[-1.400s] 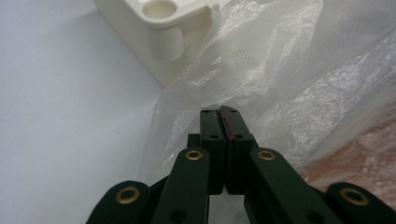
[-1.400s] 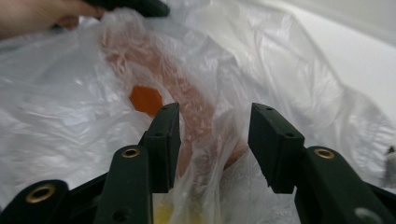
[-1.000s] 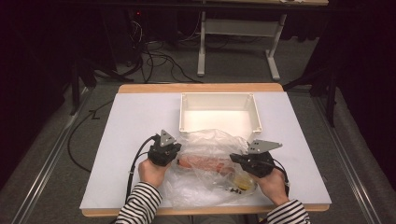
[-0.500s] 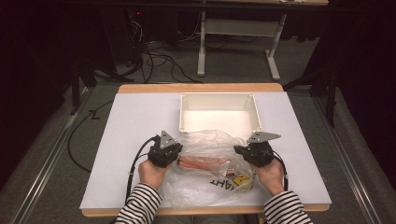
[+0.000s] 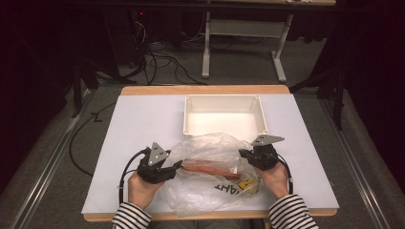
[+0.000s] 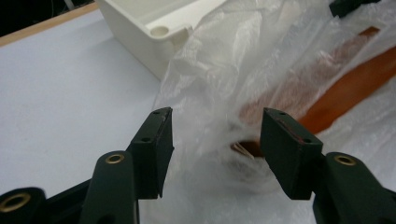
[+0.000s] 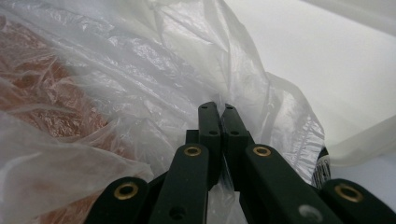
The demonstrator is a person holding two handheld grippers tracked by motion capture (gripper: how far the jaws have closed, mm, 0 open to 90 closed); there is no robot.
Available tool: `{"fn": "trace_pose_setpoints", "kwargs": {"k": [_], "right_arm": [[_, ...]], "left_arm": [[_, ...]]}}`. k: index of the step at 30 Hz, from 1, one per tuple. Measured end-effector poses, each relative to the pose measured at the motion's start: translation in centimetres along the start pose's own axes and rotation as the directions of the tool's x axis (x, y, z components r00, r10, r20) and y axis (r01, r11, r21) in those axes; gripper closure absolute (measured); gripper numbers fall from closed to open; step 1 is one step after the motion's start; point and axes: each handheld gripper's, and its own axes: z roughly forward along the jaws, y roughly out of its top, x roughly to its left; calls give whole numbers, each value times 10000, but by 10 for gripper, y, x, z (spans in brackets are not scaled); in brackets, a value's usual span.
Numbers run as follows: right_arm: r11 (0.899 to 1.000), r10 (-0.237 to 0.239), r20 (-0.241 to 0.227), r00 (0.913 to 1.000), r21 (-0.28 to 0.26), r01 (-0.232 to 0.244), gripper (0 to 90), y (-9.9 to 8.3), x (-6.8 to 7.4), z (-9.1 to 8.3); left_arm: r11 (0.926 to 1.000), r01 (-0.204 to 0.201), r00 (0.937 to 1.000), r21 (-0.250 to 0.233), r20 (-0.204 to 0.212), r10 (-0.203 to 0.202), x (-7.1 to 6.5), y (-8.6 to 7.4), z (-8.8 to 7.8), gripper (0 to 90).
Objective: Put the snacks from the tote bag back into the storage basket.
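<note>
Two grippers work a clear plastic bag (image 5: 210, 176) lying on the white table (image 5: 138, 124), just in front of the white bin (image 5: 224, 114). We note the right gripper (image 7: 219, 109) with its jaws pressed together, pinching a fold of the bag's film on the bag's right side. The left gripper (image 6: 215, 140) has just been opening: its jaws stand spread, the bag's crumpled left edge lies between them, and the pads do not press on it. Inside the bag we see an orange-red strip (image 5: 210, 168) and, near the right gripper, a small yellow packet (image 5: 248, 183); black lettering shows on the film.

We judge the step in hand to be a regrip on the left side, with the right holding the bag fast. The next move calls for the left gripper to advance onto a fresh fold and close on film alone, clear of the strip, so the bag can be opened or lifted toward the bin.
</note>
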Motion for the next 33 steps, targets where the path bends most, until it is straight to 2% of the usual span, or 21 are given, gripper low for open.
{"fn": "trace_pose_setpoints", "kwargs": {"k": [7, 10, 11, 13, 15, 18, 19, 23, 27, 31, 33], "right_arm": [[9994, 257, 185, 9995, 226, -262, 900, -1, -7, 11], [9985, 353, 197, 9992, 419, -361, 900, -2, -8, 16], [9983, 315, 142, 9994, 493, -322, 900, -2, -9, 18], [9975, 455, 0, 9990, 547, -454, 884, -3, -9, 19], [9983, 391, -55, 9992, 437, -388, 847, -4, -10, 18], [9991, 412, -79, 9991, 139, -411, 769, -5, -5, 7], [9995, 285, -59, 9996, -94, -286, 730, -5, -4, 3], [9982, 53, -27, 10000, -599, -55, 637, -4, 3, -18], [9934, -183, -91, 9998, -1132, 172, 583, -5, 12, -39], [9834, -728, -372, 9967, -1691, 655, 545, -7, 27, -57], [9809, -1116, -630, 9918, -1669, 998, 521, -7, 36, -59]], "left_arm": [[9996, 264, 9994, 91, -227, -262, 4, -16, 4, 454], [9986, 446, 9987, 281, -244, -440, 7, -20, 13, 514], [9985, 390, 9989, 371, -279, -380, 7, -21, 17, 540], [9980, 393, 9991, 485, -157, -386, 7, -21, 21, 592], [9981, 323, 9995, 520, 15, -324, 5, -21, 23, 640], [9983, 258, 9995, 521, 154, -267, 4, -18, 25, 699], [9983, 248, 9995, 521, 165, -257, 4, -17, 25, 712], [9991, 289, 9994, 316, 177, -294, 3, -13, 23, 723], [9996, 285, 9994, 78, 202, -286, 1, -10, 21, 707], [9993, 366, 9992, 2, 186, -366, 2, -7, 22, 705], [9992, 400, 9989, -10, 235, -400, 2, -5, 23, 711]]}}
